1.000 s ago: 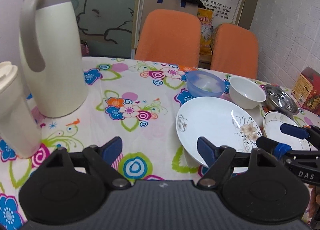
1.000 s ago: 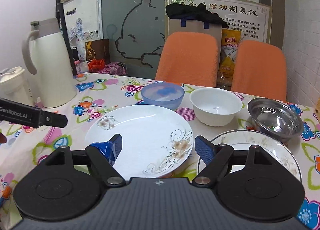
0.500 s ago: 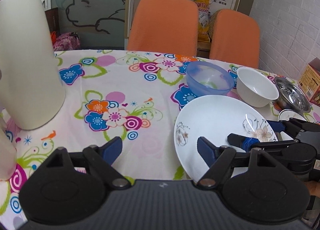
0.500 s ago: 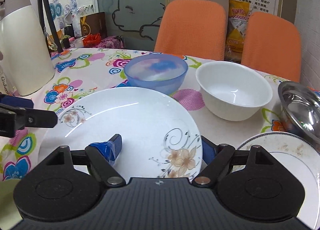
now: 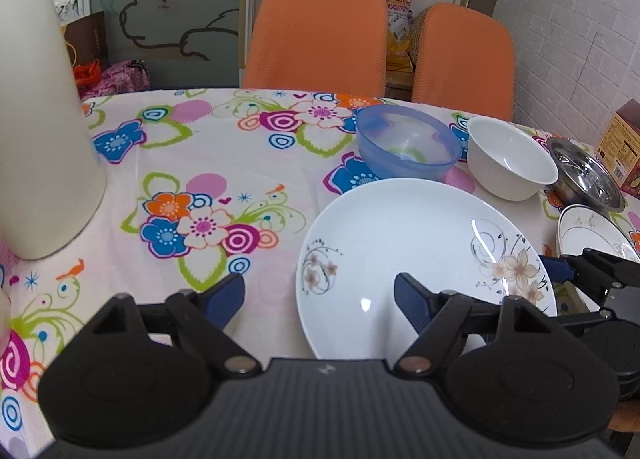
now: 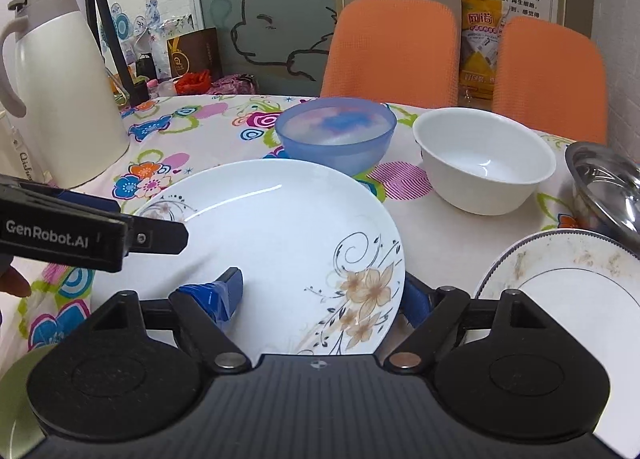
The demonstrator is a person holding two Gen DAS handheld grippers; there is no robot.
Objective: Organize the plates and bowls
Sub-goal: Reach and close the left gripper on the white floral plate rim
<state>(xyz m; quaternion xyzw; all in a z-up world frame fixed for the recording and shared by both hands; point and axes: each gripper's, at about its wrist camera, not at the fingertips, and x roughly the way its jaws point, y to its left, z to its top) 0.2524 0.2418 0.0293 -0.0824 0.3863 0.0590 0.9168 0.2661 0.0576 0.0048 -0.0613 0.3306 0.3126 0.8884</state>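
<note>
While the large floral plate [image 6: 280,231] lies on the tablecloth [image 5: 240,163] | its near rim is straddled by the spread right gripper [image 6: 320,295], apparently for lifting | left gripper [image 5: 320,299] is held spread alongside, gripping nothing.

- Left gripper [image 5: 319,299] gapes open, its right finger over the large floral plate's [image 5: 404,255] rim.
- Blue bowl [image 5: 408,147], white bowl [image 5: 510,157] and steel bowl [image 5: 586,177] stand beyond on the flowered tablecloth [image 5: 208,187].
</note>
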